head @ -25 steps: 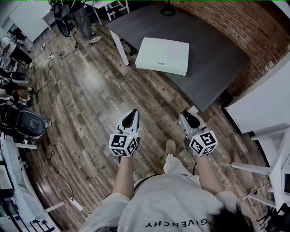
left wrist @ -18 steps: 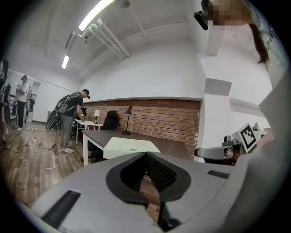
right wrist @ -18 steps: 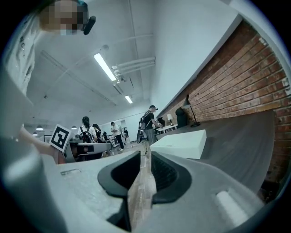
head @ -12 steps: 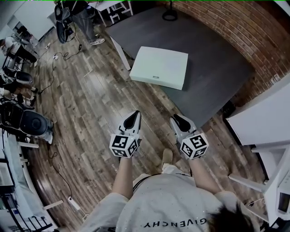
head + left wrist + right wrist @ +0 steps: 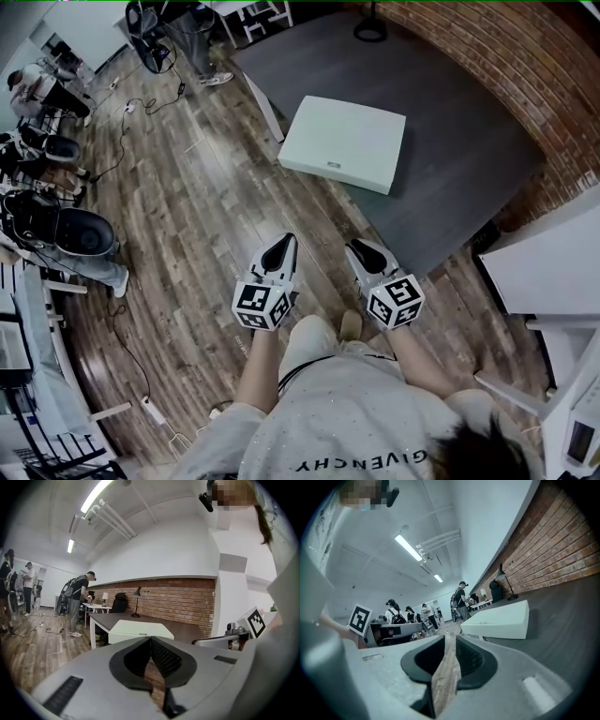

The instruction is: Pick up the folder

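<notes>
Approach step. White folder (image 5: 344,143) lies flat on dark table (image 5: 469,122), well ahead of both tools. Left gripper (image 5: 284,242) closed, empty. Right gripper (image 5: 356,248) seemingly barely parted, empty. Next: reach over table edge, spread jaws, take folder's near edge.

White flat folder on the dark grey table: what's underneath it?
The white flat folder lies flat on the dark grey tabletop. Its near corner seems to overhang the wooden floor. Anything lying beneath it is covered.
</notes>
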Motion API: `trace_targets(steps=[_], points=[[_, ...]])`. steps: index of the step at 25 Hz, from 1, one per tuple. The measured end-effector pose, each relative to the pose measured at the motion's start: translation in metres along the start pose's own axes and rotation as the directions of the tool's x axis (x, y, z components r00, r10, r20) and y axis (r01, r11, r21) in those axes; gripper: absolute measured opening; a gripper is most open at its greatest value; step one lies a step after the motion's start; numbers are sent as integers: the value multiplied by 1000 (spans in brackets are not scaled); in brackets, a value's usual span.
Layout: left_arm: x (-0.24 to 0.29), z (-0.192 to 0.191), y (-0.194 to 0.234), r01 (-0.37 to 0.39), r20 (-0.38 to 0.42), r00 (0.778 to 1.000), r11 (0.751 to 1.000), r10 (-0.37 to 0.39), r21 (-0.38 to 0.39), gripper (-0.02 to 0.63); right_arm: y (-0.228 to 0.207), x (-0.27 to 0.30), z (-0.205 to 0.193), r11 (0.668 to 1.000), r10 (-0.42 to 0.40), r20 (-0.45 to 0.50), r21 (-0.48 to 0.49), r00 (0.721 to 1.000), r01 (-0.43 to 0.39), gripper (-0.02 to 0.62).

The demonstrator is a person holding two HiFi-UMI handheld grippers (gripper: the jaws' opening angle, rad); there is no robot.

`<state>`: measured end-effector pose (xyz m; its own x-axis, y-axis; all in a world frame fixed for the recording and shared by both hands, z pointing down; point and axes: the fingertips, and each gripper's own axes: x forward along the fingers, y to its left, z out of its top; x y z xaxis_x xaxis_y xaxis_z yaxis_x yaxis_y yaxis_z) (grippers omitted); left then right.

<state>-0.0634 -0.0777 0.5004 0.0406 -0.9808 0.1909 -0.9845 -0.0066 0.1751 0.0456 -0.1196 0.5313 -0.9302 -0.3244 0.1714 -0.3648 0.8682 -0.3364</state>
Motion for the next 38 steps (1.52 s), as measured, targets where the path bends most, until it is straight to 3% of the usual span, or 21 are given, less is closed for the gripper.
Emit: trace_targets(steps=[6, 12, 18, 25, 30, 33, 38], points=[[13, -13, 15, -15, -21, 1000, 1000, 15, -11, -2, -10, 22, -7, 1000, -3, -28, 25, 1000, 3, 78], [49, -15, 50, 24, -37, 999, 1000, -25, -4, -2, -28, 65, -16, 985, -94, -37, 144, 995, 99, 97], [91, -8, 87, 83, -59, 995, 996, -82, 27, -2, -41, 122, -23, 936, -160, -34, 313, 987, 163, 130], [128, -20, 127, 141, -103, 985, 988, -134, 60, -2, -60, 191, -30, 889, -219, -34, 405, 975, 214, 170], [158, -23, 154, 159, -114, 982, 986, -154, 40, -2, -80, 232, -26, 809, -262, -6, 543, 965, 223, 228], [171, -29, 163, 184, -135, 975, 983, -179, 29, -2, -87, 249, -20, 725, -273, 72, 671, 959, 156, 316], [194, -38, 182, 222, -160, 963, 975, -216, 25, -2, -105, 278, -21, 586, -335, 122, 803, 934, 105, 382]])
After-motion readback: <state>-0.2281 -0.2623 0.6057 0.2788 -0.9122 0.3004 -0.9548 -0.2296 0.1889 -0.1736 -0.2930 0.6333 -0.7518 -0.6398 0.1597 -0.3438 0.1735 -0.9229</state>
